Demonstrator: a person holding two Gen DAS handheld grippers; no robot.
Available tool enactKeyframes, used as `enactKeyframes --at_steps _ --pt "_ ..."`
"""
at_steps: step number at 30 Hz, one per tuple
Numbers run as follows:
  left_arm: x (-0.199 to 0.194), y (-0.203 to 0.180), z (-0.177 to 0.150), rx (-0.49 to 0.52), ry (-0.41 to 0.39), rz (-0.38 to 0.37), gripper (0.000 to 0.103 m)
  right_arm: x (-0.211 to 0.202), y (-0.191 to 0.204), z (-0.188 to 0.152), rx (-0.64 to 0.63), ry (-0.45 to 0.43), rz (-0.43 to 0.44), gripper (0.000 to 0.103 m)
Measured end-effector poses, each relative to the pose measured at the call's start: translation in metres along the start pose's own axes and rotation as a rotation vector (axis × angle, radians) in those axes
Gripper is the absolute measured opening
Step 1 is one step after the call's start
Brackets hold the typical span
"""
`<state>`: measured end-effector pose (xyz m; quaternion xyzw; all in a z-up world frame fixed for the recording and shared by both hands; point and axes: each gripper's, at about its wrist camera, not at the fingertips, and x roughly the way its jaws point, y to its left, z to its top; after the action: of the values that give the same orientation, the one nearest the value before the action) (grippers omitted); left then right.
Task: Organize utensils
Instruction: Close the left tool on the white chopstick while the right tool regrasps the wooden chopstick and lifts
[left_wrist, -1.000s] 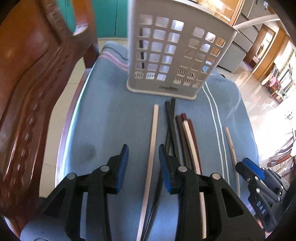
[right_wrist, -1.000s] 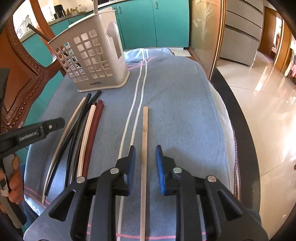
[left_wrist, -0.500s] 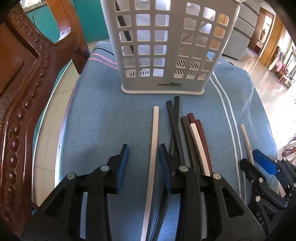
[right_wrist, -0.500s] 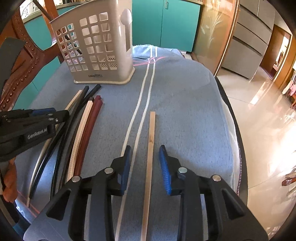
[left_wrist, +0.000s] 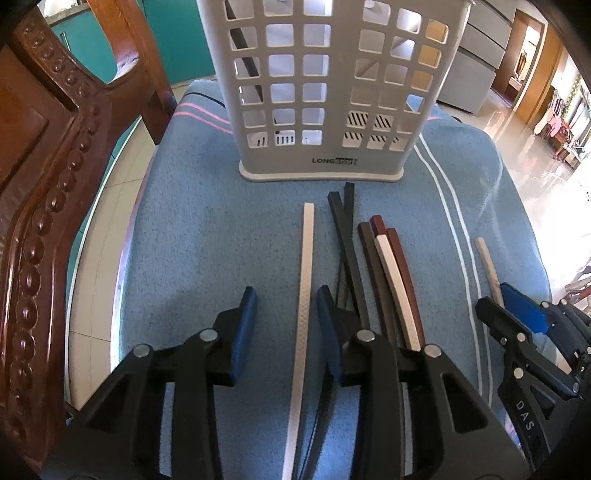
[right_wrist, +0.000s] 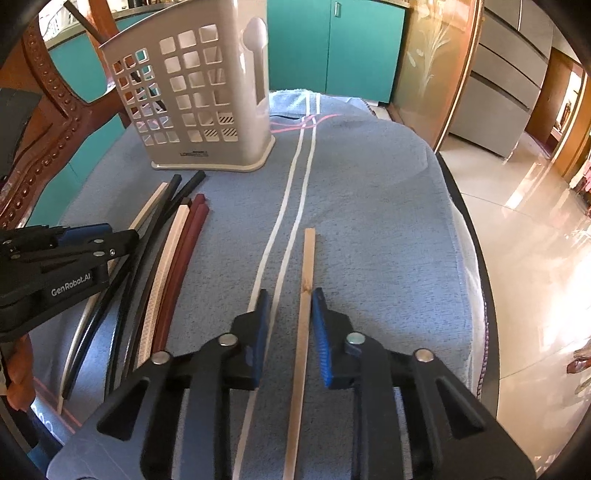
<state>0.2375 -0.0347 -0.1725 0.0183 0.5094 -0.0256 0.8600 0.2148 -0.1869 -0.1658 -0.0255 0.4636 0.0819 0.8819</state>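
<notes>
Each hand-held gripper is straddling one chopstick with its jaws apart: the left hand-held gripper (left_wrist: 284, 314) around the white chopstick (left_wrist: 306, 280), the right hand-held gripper (right_wrist: 288, 317) around the wooden chopstick (right_wrist: 304, 295). For a clean pick, each should be centring before squeezing and gripping near the middle, so the stick is not tipping on its way to the holder (left_wrist: 325, 92). Everything is lying on a blue towel (right_wrist: 369, 206) covering the tabletop, with a carved wooden chair (left_wrist: 48, 184), teal cabinets (right_wrist: 332, 48) and a glossy floor (right_wrist: 535, 240) around it.

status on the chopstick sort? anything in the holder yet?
Done: one dark stick already stands in the holder. In hand: nothing gripped; left gripper straddles the white chopstick, right gripper the wooden chopstick, jaws open. Left: those plus the dark bundle.
</notes>
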Motion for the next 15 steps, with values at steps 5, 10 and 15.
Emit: enactKeyframes --at_steps 5,10,15 --pt "-0.004 -0.003 -0.005 -0.001 -0.011 -0.004 0.007 -0.003 -0.001 -0.003 0.023 -0.007 0.058 0.006" --pt "-0.023 0.003 -0.012 -0.034 -0.05 -0.022 0.007 -0.033 -0.004 -0.003 0.032 -0.091 0.072 0.006" --pt "-0.074 0.01 -0.01 -0.037 -0.143 -0.06 0.007 -0.09 -0.01 0.009 0.026 -0.215 0.105 0.006"
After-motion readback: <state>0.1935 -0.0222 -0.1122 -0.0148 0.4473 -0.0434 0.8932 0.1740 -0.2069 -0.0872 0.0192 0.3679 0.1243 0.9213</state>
